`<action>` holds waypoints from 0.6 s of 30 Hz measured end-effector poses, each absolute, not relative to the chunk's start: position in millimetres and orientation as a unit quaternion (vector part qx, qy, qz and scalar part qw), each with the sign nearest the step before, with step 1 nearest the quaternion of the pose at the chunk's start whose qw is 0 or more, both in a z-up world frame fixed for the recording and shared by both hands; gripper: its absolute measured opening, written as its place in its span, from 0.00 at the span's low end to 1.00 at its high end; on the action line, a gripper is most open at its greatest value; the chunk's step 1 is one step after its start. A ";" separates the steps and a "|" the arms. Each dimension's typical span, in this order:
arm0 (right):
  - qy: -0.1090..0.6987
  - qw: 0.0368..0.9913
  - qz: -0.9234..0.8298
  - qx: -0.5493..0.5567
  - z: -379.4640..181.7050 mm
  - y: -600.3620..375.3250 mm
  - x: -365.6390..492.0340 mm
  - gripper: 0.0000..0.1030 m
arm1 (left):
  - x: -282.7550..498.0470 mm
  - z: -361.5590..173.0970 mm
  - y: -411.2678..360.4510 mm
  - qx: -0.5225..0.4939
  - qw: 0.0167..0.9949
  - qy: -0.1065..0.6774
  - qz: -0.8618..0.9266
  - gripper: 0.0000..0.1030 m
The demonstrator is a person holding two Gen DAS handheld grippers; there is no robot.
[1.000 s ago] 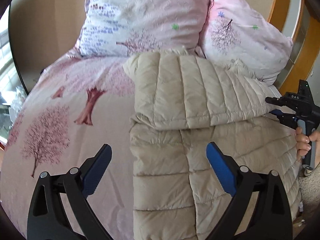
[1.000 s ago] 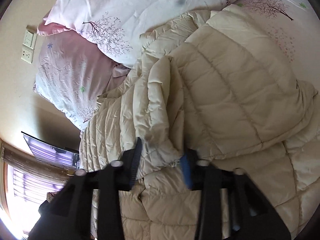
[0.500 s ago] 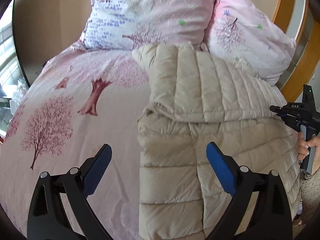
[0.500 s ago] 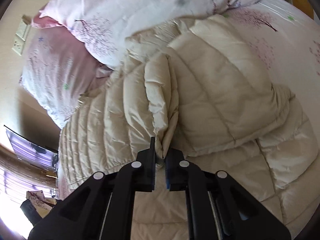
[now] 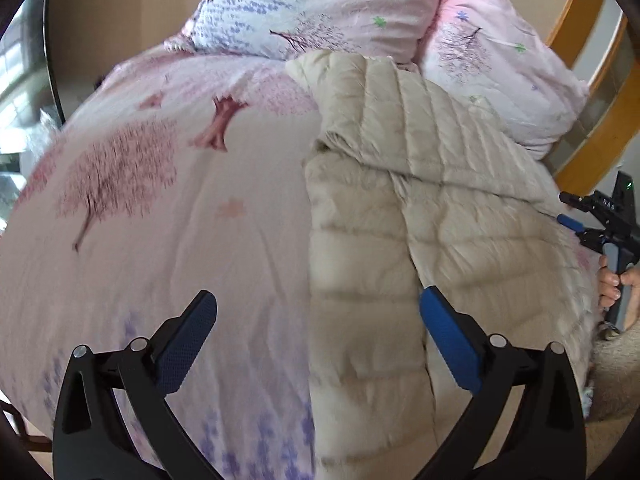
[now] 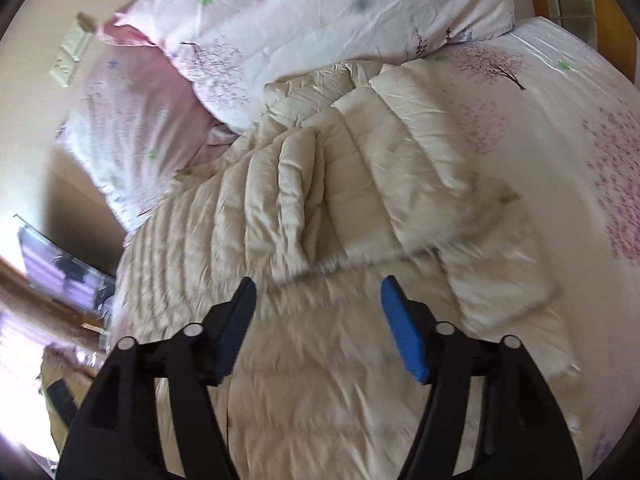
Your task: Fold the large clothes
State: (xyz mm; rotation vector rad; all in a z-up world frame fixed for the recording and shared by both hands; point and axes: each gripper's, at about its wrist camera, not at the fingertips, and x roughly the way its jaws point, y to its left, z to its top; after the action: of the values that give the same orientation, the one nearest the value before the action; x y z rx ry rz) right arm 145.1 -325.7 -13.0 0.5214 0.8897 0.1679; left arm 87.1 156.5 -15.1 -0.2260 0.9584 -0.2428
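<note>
Both of my grippers are spread wide and hold nothing. Starting at the left side of the bed with its pink tree-printed cover (image 5: 168,208), my left gripper (image 5: 318,312) hovers over the near edge, its dark left finger above bare cover and its blue-padded right finger above the cream quilted down jacket (image 5: 400,208). That jacket lies along the right side of the bed, running from the near edge up to the two pink floral pillows (image 5: 320,4) at the head, with one quilted sleeve folded across its upper body. Farther right, at the bed's right edge, my right gripper (image 5: 576,212) shows in the left view, gripped by my right hand (image 5: 612,284). In its own view my right gripper (image 6: 318,300) hangs just above the jacket (image 6: 320,360), beside the folded sleeve's edge, fingers apart from the fabric.
</note>
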 end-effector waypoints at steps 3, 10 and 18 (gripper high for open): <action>0.427 0.866 0.086 0.245 -8.3 -345.2 120.9 0.69 | 73.9 -21.3 161.5 -0.141 0.859 0.472 -0.140 0.98; 0.466 0.849 0.065 0.240 -20.0 -412.3 57.3 0.71 | 42.5 -27.2 159.8 -0.156 0.845 0.476 -0.184 0.87; 0.509 0.817 0.076 0.259 -55.4 -451.2 13.4 0.71 | 19.5 -29.0 155.1 -0.181 0.834 0.475 -0.215 0.80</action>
State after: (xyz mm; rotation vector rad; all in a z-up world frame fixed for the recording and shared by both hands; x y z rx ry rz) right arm 13.4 -451.2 -55.4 0.5514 1.0856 0.1618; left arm 19.5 155.1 -29.0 -0.3831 1.0057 -0.4561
